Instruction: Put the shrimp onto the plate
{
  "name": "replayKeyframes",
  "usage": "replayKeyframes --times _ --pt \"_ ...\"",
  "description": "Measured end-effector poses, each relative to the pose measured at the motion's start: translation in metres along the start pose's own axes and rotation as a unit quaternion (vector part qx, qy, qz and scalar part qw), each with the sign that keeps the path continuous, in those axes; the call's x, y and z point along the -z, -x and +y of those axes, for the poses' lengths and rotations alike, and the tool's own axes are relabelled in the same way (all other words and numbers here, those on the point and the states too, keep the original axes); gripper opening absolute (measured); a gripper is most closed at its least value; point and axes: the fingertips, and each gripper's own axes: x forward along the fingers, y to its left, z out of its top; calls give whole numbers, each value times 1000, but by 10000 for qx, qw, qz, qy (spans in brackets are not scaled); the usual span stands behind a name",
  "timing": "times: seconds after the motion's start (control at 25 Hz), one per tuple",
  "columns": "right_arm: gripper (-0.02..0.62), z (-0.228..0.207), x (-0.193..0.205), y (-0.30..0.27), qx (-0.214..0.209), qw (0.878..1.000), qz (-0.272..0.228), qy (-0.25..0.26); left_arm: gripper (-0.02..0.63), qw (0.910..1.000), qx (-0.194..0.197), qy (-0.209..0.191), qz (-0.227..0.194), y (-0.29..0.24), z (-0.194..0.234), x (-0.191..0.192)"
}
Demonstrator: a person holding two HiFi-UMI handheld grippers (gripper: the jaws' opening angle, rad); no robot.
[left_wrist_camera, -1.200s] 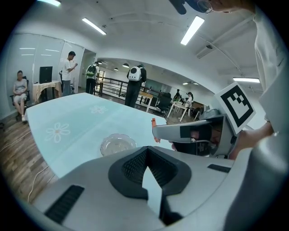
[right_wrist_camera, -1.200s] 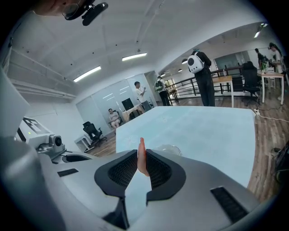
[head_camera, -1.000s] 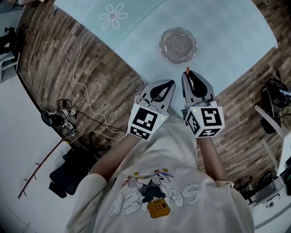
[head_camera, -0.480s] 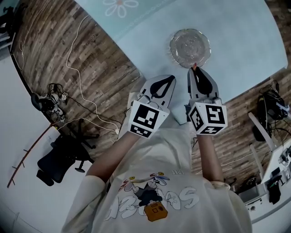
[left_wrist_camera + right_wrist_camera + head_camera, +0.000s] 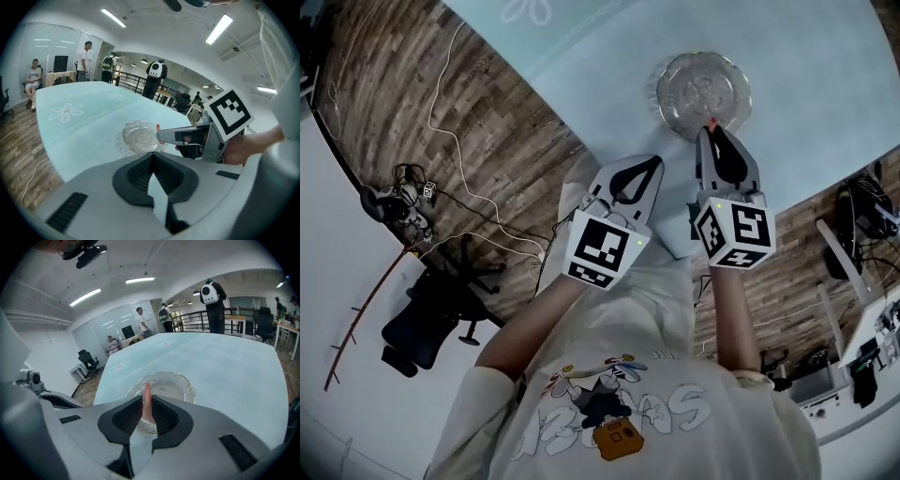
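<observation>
right gripper (image 5: 146, 414) pinches shrimp (image 5: 147, 401) | glass plate (image 5: 176, 385) just past its tips | left gripper (image 5: 151, 159) closed, empty

The pale blue table (image 5: 609, 75) below me, printed with a white daisy (image 5: 65, 112), carries a clear glass plate (image 5: 698, 80).

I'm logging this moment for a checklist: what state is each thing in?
right gripper: shut on the shrimp, at the near rim of the plate.
left gripper: shut, empty.
shrimp: clamped between the jaws, not yet on the plate.
plate: empty, flat on the table.
</observation>
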Motion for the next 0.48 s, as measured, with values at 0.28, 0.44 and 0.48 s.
replayKeyframes --times 0.28,0.44,0.48 --pt "96 -8 14 -11 204 9995 217 -138 8 10000 13 -5 75 6 11 5" --pt "115 -7 6 -5 277 9994 150 -141 8 9999 30 -42 96 13 14 6" --pt "115 -7 5 -3 283 9994 129 -139 8 9999 28 -39 101 14 15 7"
